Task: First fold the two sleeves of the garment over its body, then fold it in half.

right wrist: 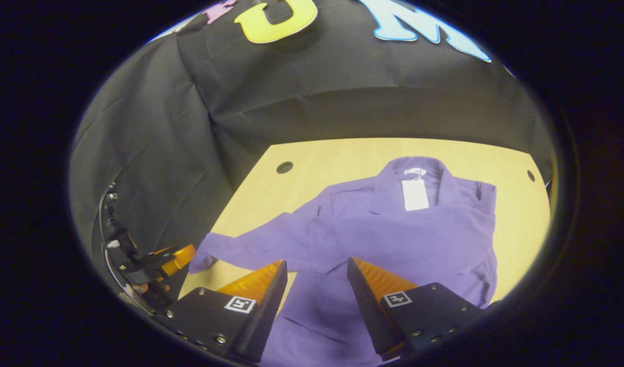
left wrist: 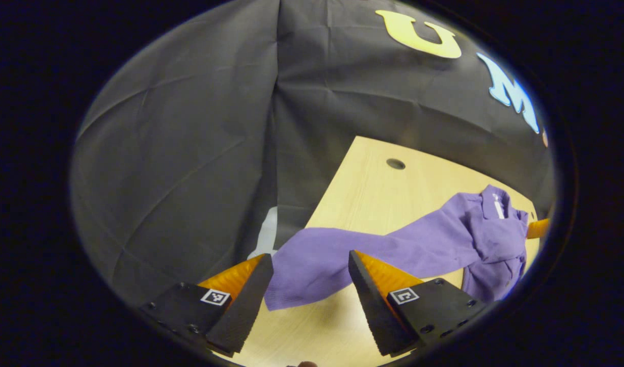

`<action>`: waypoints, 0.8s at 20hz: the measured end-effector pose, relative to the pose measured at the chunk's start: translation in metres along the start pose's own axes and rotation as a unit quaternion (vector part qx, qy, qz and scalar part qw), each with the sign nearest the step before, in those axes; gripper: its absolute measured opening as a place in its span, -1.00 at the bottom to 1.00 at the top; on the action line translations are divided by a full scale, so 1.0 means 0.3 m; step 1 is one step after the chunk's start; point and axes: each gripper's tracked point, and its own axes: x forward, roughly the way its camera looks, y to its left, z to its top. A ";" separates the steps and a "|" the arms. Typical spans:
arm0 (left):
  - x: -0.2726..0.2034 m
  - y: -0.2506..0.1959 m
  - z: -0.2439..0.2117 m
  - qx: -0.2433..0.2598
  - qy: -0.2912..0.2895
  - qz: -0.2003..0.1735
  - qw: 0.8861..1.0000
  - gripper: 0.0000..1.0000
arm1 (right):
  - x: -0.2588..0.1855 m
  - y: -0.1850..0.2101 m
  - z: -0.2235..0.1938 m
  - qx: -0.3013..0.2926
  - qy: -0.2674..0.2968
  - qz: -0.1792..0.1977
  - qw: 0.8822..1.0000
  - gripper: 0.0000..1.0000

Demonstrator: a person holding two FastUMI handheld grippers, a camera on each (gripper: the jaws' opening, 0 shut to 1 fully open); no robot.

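garment: purple garment [right wrist: 393, 229] lies flat on the wooden table [right wrist: 515, 204], collar and white tag [right wrist: 414, 193] at the far end, hem toward the near edge, so long axis runs near-to-far
sleeve: left sleeve [left wrist: 342, 255] stretched out sideways across the table, cuff at the table's left edge
left gripper [left wrist: 310, 275]: jaws apart, hovering over the cuff end of the sleeve, holding nothing
right gripper [right wrist: 316, 283]: jaws apart above the garment's lower body, holding nothing
table holes: one round hole [right wrist: 285, 167] far left, one [right wrist: 531, 175] far right
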 end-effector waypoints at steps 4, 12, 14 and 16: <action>0.075 0.017 -0.078 -0.007 0.027 0.007 1.000 0.90 | -0.039 -0.076 -0.003 0.016 -0.002 -0.020 1.000 0.51; 0.105 0.027 -0.179 -0.012 0.030 0.025 0.999 0.97 | -0.067 -0.174 -0.041 0.048 0.006 -0.046 0.998 0.51; 0.110 0.039 -0.173 -0.014 0.012 0.030 0.999 0.97 | -0.069 -0.176 -0.050 0.048 0.008 -0.046 0.998 0.51; 0.101 0.061 -0.163 -0.016 -0.001 0.030 0.999 0.45 | -0.073 -0.174 -0.061 0.049 0.012 -0.045 0.998 0.51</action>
